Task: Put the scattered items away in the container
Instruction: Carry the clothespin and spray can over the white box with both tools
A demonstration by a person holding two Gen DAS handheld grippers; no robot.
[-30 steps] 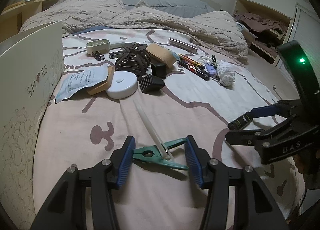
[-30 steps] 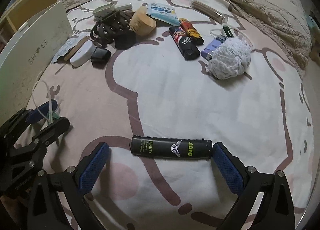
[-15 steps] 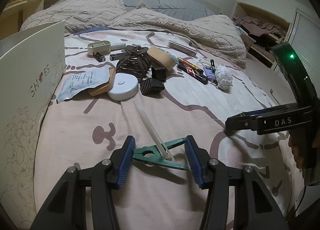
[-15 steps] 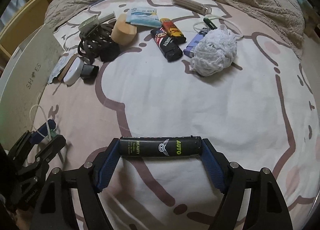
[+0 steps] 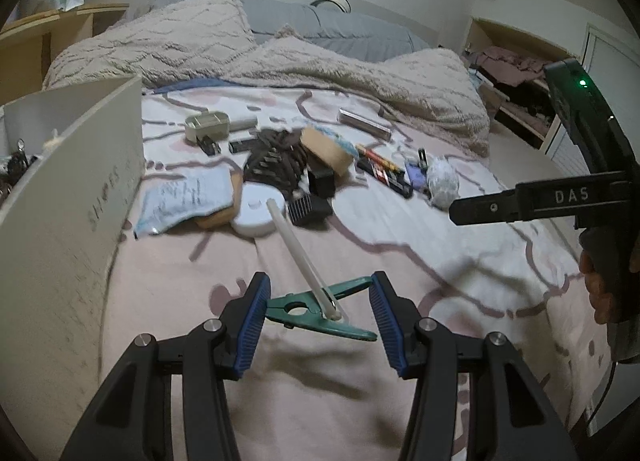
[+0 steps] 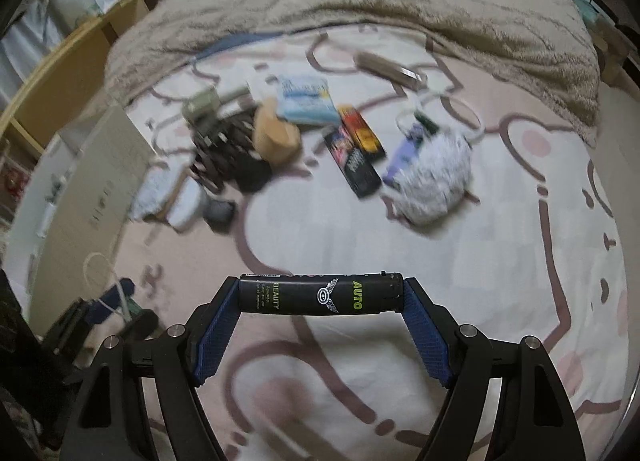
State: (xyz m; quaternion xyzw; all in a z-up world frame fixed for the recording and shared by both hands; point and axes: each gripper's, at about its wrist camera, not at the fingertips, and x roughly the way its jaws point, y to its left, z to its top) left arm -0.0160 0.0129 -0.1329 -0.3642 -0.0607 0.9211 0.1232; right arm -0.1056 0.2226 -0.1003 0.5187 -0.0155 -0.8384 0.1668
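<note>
My left gripper (image 5: 318, 297) is shut on a green plastic clip (image 5: 316, 311) with a white strap (image 5: 298, 245) sticking up out of it, held a little above the bedsheet. Across my right gripper (image 6: 320, 297) lies a black tube (image 6: 320, 295) printed "BEAUTY AUTO", pinched end to end between the blue pads and lifted off the bed. The beige shoe box (image 5: 72, 201) stands open at the left; its wall (image 6: 100, 181) also shows in the right wrist view. From the left wrist view, the right gripper (image 5: 500, 207) is seen edge-on at the right.
Scattered on the sheet beyond: a brown hair claw (image 5: 276, 161), a white round disc (image 5: 258, 213), a pale packet (image 5: 188, 197), a tan sponge (image 5: 326, 147), lighters (image 6: 356, 153) and a white fluffy ball (image 6: 434, 177). A rumpled beige blanket (image 5: 320, 65) covers the far side.
The right gripper's jaws closed onto the ends of the black tube and raised it off the sheet. The left gripper rose slightly with the green clip still in it.
</note>
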